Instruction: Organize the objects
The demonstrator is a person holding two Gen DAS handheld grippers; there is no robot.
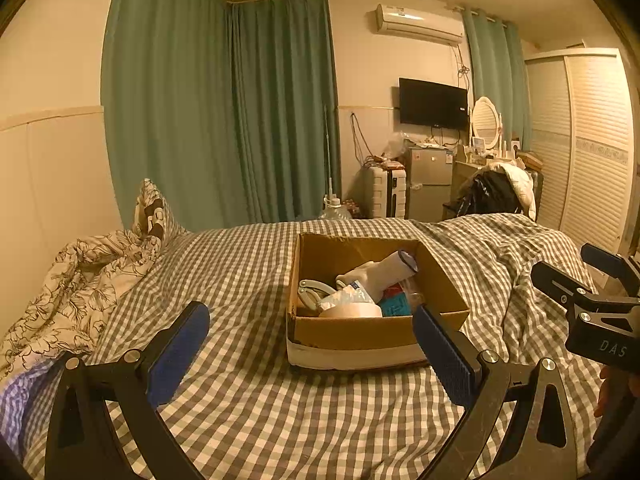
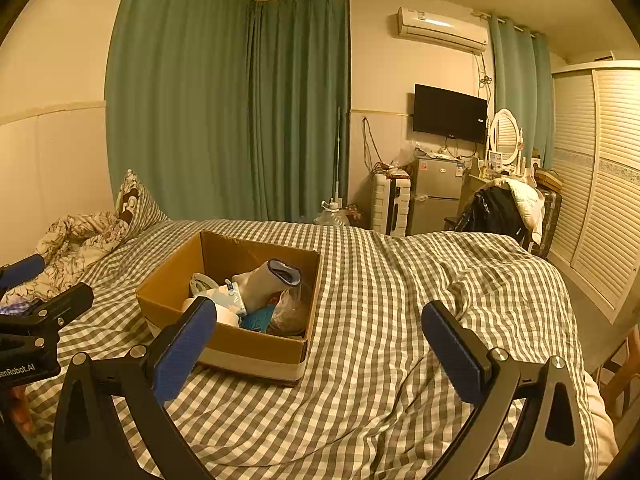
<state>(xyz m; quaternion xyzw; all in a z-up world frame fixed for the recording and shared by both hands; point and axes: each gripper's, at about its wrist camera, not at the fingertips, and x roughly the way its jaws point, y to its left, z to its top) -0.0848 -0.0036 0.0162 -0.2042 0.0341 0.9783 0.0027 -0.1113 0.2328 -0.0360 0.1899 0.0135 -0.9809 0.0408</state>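
A brown cardboard box (image 1: 372, 332) sits on the bed with the checked blanket (image 1: 248, 400). Inside it lie a white sock (image 1: 380, 274), a roll of tape (image 1: 350, 310), a blue thing (image 1: 396, 305) and some crinkly bags — all piled together. The left gripper (image 1: 312, 354) hangs just in front of the box, its blue fingers spread wide with nothing between them. The right gripper (image 2: 316, 344) is near the box's right side — also spread wide and holding nothing. A flowery quilt (image 1: 72, 292) is bunched up at the left.
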